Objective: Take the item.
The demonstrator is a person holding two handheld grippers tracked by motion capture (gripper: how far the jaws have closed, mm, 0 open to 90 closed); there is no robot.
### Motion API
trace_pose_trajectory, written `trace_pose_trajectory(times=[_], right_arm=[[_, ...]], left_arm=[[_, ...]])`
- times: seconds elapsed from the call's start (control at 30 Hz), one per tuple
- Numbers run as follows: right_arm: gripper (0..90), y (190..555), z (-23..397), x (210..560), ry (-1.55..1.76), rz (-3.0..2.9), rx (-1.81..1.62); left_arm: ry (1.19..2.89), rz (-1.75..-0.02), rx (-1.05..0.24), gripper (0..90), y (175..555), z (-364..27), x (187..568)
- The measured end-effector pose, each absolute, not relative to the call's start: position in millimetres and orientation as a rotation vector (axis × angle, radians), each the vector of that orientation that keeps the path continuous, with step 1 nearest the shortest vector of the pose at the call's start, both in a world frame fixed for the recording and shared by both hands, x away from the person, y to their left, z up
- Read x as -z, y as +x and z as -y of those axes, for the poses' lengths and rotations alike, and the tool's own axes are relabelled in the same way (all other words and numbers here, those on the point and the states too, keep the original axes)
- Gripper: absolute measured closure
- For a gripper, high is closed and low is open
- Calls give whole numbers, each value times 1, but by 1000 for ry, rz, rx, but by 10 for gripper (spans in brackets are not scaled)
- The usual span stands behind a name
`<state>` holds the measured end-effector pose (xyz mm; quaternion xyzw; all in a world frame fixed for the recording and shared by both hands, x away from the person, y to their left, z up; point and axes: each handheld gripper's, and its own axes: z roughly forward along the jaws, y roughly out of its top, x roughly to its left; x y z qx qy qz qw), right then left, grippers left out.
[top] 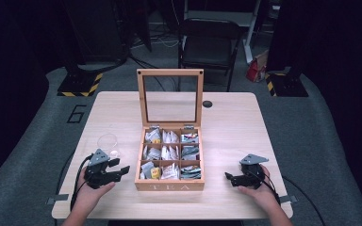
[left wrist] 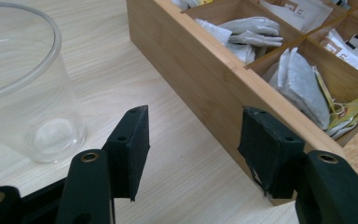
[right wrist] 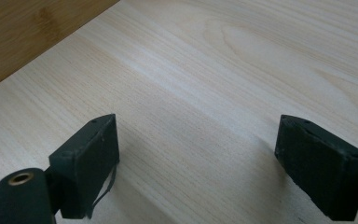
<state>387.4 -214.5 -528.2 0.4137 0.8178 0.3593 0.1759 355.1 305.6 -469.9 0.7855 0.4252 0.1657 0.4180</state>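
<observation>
On the pale wooden table point(top: 226, 117), the bamboo tea box point(top: 169, 184) stands lid-up for reaching its teabags point(left wrist: 298, 84), clear glass cup point(left wrist: 21, 84) left of it, while left gripper point(left wrist: 193, 140) and right gripper point(right wrist: 198, 158) gape empty either side.

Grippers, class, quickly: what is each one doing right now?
Left gripper: open, nothing between its jaws, near the wooden tea box.
Right gripper: open, empty, over the pale wooden table.

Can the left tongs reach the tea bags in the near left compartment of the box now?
Probably yes. The lid stands open, the left tongs are open and empty beside the box, and nothing covers the tea bags.
</observation>
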Motion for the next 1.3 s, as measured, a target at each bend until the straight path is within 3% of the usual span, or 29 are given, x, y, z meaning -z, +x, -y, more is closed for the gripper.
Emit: trace_pose_trajectory(times=[1.3], right_arm=[[128, 387, 215, 528, 1171, -2316, -1018]], left_arm=[[2008, -1014, -373, 470, 372, -278, 443]])
